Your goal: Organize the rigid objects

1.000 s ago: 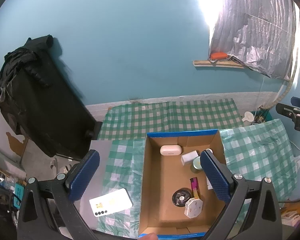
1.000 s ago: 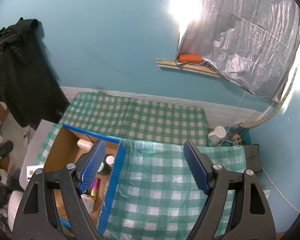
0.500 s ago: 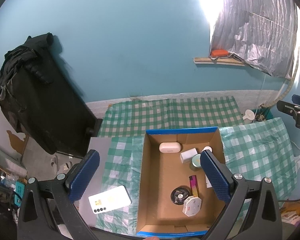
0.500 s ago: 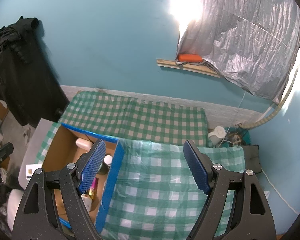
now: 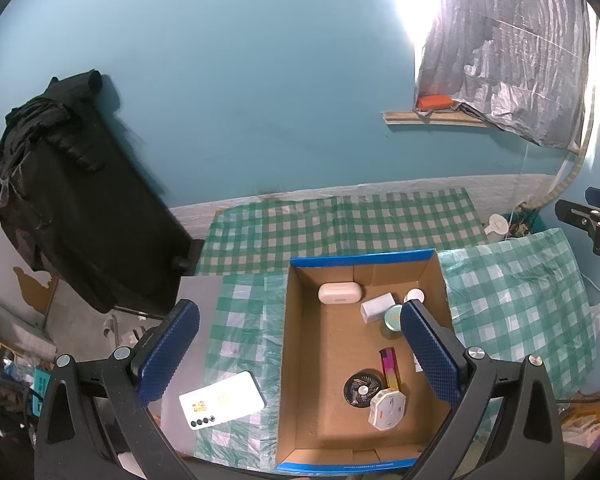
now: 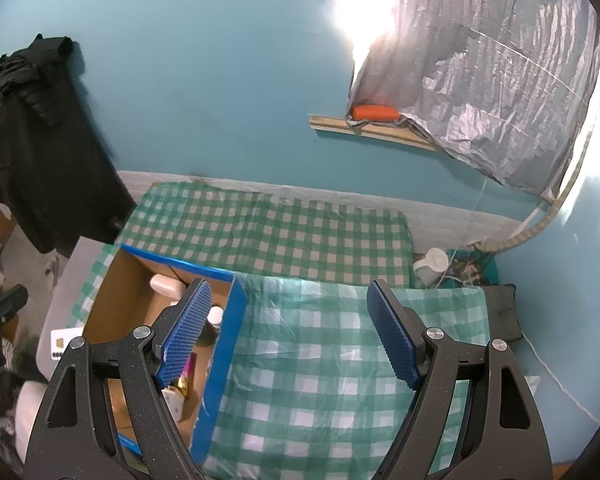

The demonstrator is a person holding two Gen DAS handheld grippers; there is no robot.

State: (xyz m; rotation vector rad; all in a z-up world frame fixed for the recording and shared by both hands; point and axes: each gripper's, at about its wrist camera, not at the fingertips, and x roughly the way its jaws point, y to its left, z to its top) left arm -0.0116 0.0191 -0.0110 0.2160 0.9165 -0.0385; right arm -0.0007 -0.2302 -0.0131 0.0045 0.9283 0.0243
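A blue-edged cardboard box (image 5: 324, 264) lies on a green checked cloth. In it are a white earbud case (image 5: 339, 293), a white block (image 5: 377, 307), a teal round tin (image 5: 393, 316), a pink-yellow lighter (image 5: 390, 368), a black round fan (image 5: 363, 389) and a white hexagonal piece (image 5: 386, 409). A white phone (image 5: 221, 399) lies face down on the cloth left of the box. My left gripper (image 5: 300, 332) hovers open above the box's left wall, holding nothing. My right gripper (image 6: 288, 320) hangs open and empty over the cloth, right of the box (image 6: 236, 304).
A black garment (image 5: 60, 200) hangs over a stand at the left. A darker checked mat (image 6: 268, 232) lies by the blue wall. A white cup (image 6: 432, 264) and cables sit at the far right corner. A wooden ledge (image 6: 372, 130) carries an orange object.
The left wrist view has shifted slightly, so the box and phone sit a little higher in the picture. Both grippers stay open and empty.
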